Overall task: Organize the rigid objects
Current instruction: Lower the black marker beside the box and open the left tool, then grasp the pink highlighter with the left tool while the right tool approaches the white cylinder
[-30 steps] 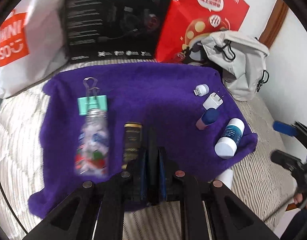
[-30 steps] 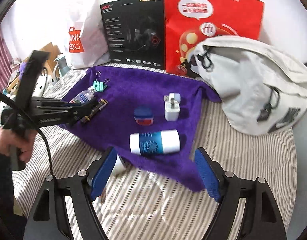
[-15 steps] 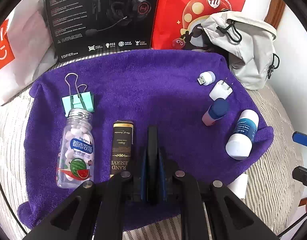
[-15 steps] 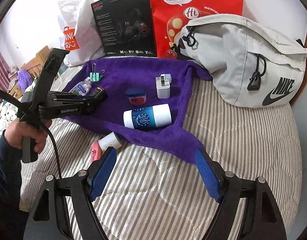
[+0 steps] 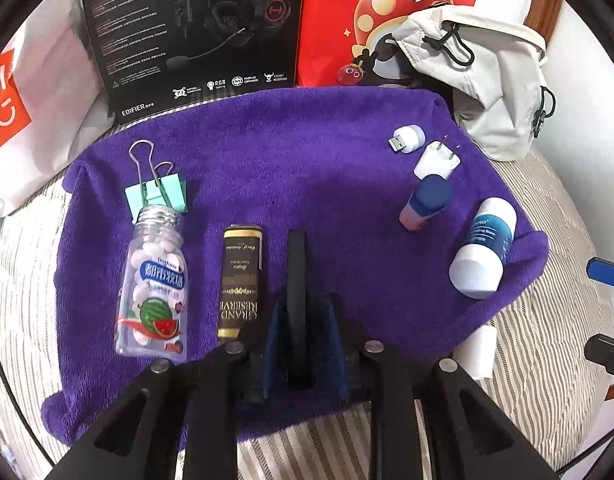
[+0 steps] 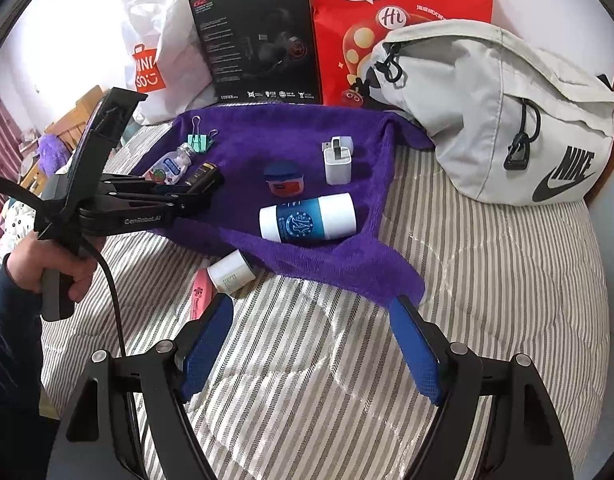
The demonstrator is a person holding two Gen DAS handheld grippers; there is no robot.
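The left hand-held gripper [image 5: 297,280] is clamped on a slim black stick [image 5: 297,264], poised over the purple towel [image 5: 307,152] at 3 o'clock of the gold-labelled tube [image 5: 241,280]. Set it down parallel. The right hand-held gripper [image 6: 313,344] hangs apart.

In the left wrist view the purple towel [image 5: 307,168] lies bare through its middle, from centre toward 12 o'clock. The mint bottle [image 5: 155,276] and black-gold tube [image 5: 239,280] crowd 9 o'clock; the blue-banded bottle [image 5: 485,248] and blue-lidded jar [image 5: 427,204] block 3 o'clock. The headset box [image 5: 195,32] walls off 12 o'clock.
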